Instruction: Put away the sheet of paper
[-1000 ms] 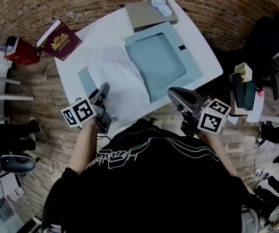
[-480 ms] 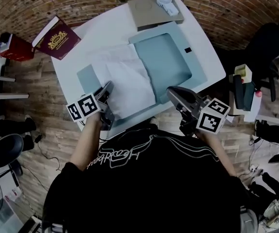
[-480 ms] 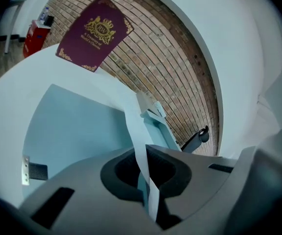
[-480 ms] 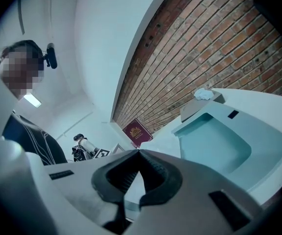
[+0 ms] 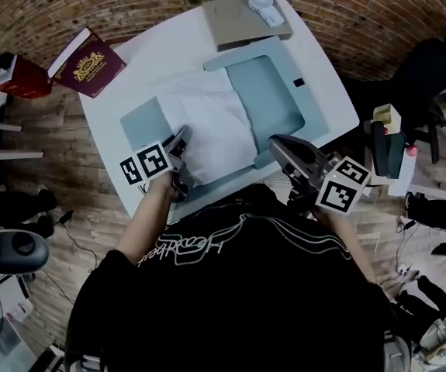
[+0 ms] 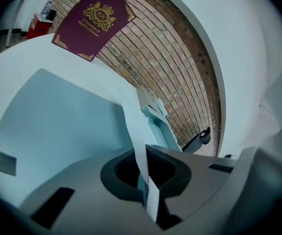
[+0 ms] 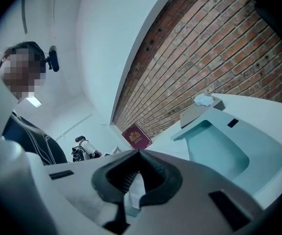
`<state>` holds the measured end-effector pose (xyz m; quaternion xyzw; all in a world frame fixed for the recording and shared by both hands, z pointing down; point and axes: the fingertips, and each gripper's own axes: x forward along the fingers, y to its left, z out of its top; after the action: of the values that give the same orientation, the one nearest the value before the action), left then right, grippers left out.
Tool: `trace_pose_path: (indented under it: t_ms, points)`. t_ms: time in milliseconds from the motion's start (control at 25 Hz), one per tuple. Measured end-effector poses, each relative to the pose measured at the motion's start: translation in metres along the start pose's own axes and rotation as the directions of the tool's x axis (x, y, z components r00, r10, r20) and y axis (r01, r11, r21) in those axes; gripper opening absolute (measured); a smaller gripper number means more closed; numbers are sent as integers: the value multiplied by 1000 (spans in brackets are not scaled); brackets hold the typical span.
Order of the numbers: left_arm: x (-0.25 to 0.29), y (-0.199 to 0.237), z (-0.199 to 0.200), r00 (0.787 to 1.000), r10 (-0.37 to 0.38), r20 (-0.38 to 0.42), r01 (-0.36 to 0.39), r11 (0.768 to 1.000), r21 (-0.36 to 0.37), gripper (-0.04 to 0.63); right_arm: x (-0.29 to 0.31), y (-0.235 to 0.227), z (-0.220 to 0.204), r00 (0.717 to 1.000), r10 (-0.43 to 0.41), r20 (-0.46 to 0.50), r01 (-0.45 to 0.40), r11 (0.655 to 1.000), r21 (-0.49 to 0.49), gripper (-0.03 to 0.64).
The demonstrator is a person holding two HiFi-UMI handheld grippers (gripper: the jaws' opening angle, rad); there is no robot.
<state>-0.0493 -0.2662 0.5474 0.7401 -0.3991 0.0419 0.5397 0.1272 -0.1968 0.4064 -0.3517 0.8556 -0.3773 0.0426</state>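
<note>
Left gripper (image 5: 182, 139), jaws clamped on the paper (image 5: 215, 126) at its 7 o'clock edge, has slid it toward 2 o'clock over the folder (image 5: 273, 91). Right gripper (image 5: 275, 144) jaws are together, empty. Closing the folder likely remains.

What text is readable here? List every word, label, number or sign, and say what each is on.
Maroon book: gold crest and lettering, too small to read.
Black shirt: white script, upside down, not readable for certain.
Marker cubes: black-and-white squares only, no words.
No other print shows.
</note>
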Motion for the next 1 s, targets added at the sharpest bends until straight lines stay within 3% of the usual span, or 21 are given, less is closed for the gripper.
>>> trace_pose_path:
  t_ms: [440,1000]
  points:
    - [36,-25,-12,993,102,61,-99,994,-51,32,-14,-37,44,989,138,-50,-138,990,-8,2]
    - [97,-48,-28,982,165,90,-159,985,-68,32,-35,-86,87,969,215,-120,-222,974,-53,2]
